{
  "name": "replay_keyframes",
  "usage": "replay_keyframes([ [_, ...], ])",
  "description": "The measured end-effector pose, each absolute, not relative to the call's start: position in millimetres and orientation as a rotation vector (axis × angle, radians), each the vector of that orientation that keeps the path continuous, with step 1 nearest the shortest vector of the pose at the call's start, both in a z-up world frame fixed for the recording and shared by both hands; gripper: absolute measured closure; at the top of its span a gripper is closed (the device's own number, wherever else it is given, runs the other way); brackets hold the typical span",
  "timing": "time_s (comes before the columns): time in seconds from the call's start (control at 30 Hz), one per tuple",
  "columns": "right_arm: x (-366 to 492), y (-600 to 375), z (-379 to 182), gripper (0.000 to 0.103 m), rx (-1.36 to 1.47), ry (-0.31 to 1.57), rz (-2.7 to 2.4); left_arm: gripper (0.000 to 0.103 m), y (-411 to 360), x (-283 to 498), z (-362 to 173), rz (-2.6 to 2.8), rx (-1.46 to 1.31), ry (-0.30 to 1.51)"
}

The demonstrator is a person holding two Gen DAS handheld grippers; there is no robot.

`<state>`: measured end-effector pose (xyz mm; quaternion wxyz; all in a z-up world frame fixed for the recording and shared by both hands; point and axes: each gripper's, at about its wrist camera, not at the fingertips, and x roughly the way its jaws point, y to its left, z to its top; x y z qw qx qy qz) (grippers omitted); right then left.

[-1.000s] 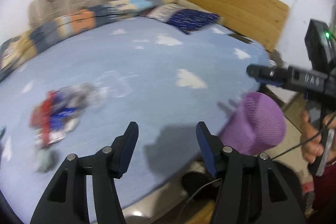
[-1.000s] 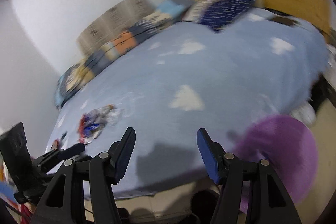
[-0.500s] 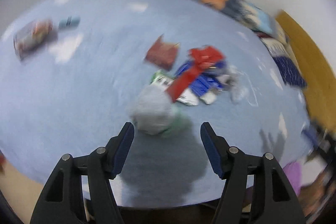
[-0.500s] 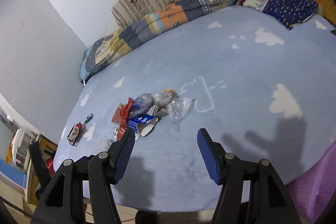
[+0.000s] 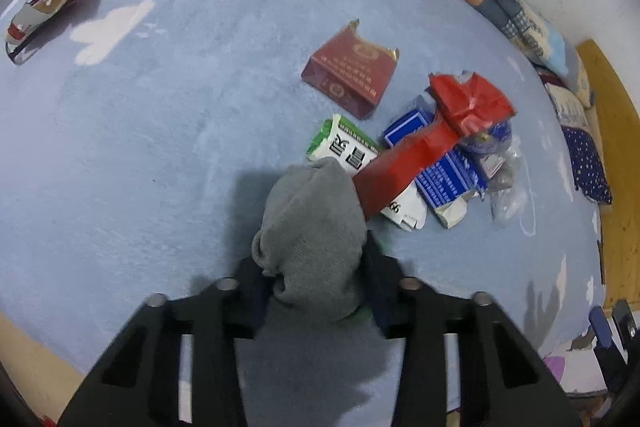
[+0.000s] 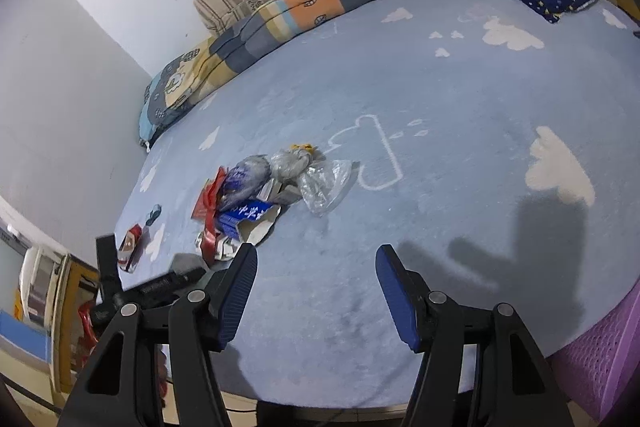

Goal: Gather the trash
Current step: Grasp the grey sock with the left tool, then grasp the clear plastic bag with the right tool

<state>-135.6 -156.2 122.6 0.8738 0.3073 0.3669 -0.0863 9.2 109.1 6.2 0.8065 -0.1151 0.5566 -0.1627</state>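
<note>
the left gripper [image 5: 316, 293] is closing its jaws around a soft grey sock [image 5: 312, 235] at the bed's [image 5: 160, 147] near edge; it looks light and squashy, so grip its bunched middle. the right gripper [image 6: 316, 291] hangs wide, empty.

Grey sock [image 5: 312, 235], cloud-patterned blue blanket [image 5: 160, 131]

Left gripper [image 5: 316, 291] now down over the trash pile [image 5: 424, 155], no longer facing the purple basket [image 6: 600, 359]; jaws closing around a grey sock [image 5: 310, 239]; right gripper [image 6: 316, 291] swung toward the pile.
</note>
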Motion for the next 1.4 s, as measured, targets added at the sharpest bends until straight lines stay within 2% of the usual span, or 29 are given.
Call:
replay_keyframes([
  [0.27, -49, -154, 112, 0.038, 0.627, 0.862, -0.126, 0.074, 124, 0, 46, -0.346, -0.225, 1.041],
  [0.57, 37, -147, 70, 0.038, 0.541, 0.86, -0.161, 0.074, 122, -6, 57, -0.402, -0.179, 1.013],
  [0.73, 65, -142, 39, 0.039, 0.454, 0.941, -0.166, 0.074, 116, -11, 62, -0.415, -0.139, 0.99],
  [0.77, 66, -144, 36, 0.044, 0.454, 0.942, -0.165, 0.074, 114, -12, 62, -0.417, -0.132, 0.988],
  [0.8, 64, -146, 36, 0.068, 0.461, 0.929, -0.164, 0.074, 113, -12, 62, -0.42, -0.126, 0.987],
  [0.83, 64, -148, 36, 0.085, 0.464, 0.946, -0.16, 0.074, 112, -13, 63, -0.423, -0.123, 0.986],
  [1.4, -37, -164, 122, 0.087, 0.573, 0.76, -0.101, 0.074, 97, -42, 84, -0.506, -0.063, 0.857],
])
